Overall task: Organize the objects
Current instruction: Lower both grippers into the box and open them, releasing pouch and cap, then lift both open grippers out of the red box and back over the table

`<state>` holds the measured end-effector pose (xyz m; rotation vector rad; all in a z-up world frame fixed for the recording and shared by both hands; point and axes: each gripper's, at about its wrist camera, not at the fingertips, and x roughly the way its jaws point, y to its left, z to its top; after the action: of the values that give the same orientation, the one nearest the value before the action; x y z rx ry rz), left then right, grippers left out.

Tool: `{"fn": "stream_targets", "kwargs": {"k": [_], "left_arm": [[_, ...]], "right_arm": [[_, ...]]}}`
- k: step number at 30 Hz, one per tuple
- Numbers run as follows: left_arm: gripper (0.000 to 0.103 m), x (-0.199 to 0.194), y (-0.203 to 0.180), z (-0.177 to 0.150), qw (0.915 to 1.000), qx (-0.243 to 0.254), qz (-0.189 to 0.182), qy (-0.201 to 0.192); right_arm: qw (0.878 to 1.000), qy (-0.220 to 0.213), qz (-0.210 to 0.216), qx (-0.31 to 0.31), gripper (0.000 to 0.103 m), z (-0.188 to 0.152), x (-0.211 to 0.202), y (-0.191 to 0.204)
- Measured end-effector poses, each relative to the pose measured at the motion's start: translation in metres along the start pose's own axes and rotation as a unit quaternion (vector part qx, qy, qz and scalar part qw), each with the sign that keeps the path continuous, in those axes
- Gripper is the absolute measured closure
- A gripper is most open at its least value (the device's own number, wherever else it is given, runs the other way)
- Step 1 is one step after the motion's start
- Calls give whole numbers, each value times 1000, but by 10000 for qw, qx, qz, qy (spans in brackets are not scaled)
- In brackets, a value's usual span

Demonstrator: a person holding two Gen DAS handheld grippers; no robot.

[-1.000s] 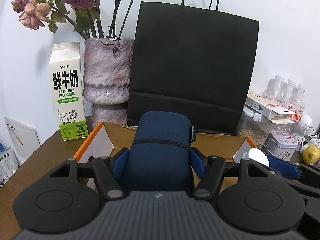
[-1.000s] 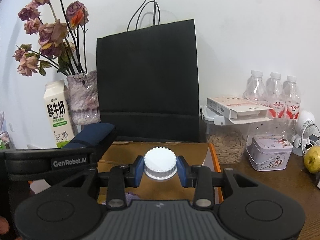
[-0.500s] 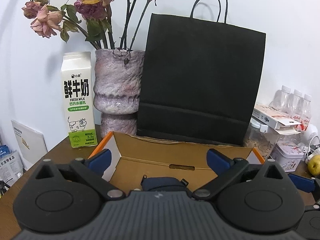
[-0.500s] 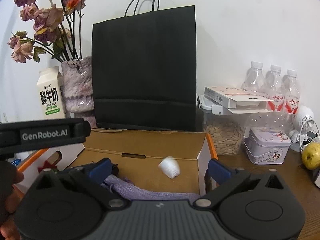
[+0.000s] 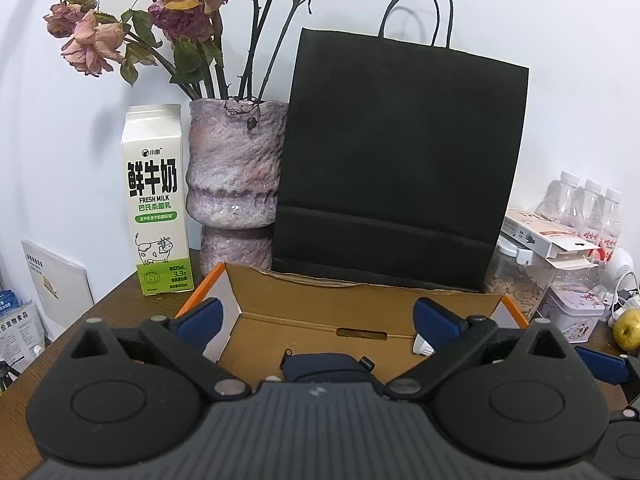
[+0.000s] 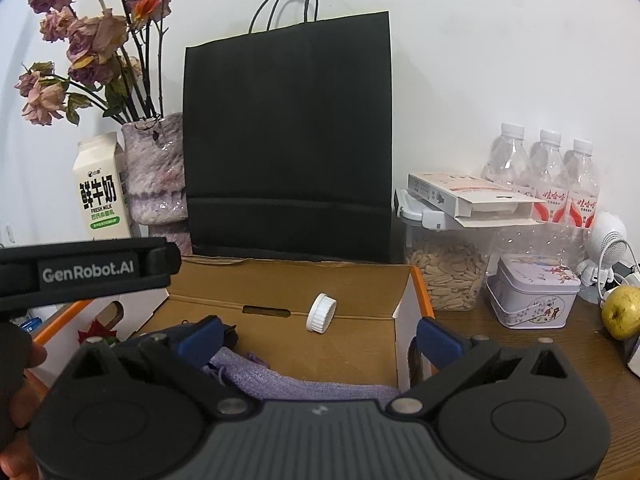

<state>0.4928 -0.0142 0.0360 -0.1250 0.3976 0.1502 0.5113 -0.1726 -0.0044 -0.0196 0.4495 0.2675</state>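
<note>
Two tools gape over one cardboard box, both empty.

The left tool point(image 5: 316, 318) and the right tool point(image 6: 318, 332) have each just sprung fully apart, with nothing between the pads. In the one box point(image 6: 288, 280) lie one navy pouch point(image 5: 326, 364), directly below the left tool, one white cap point(image 6: 321, 313) resting on edge against the back wall, and one lilac knitted cloth point(image 6: 296, 386) at the near side. Behind the box on the desk point(image 6: 500, 344) stand one black paper bag point(image 6: 288, 140), one milk carton point(image 5: 157, 200), one vase point(image 5: 234, 184) of dried roses, three water bottles point(image 6: 548, 176), one tin point(image 6: 532, 296) and one yellow-green fruit point(image 6: 620, 311).
</note>
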Motion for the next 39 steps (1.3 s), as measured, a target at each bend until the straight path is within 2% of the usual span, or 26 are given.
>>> {"fn": "stream_targets", "kwargs": {"k": [15,39], "left_arm": [[0,-19,3,-2,9999,-44,-57,-89],[0,-110,29,-32,9998,-172,-70,-48]], "right_arm": [[10000,-49,13,-59,0,1,-11,3],[9992,-168,25,-360,0,-31,-104,16]]}}
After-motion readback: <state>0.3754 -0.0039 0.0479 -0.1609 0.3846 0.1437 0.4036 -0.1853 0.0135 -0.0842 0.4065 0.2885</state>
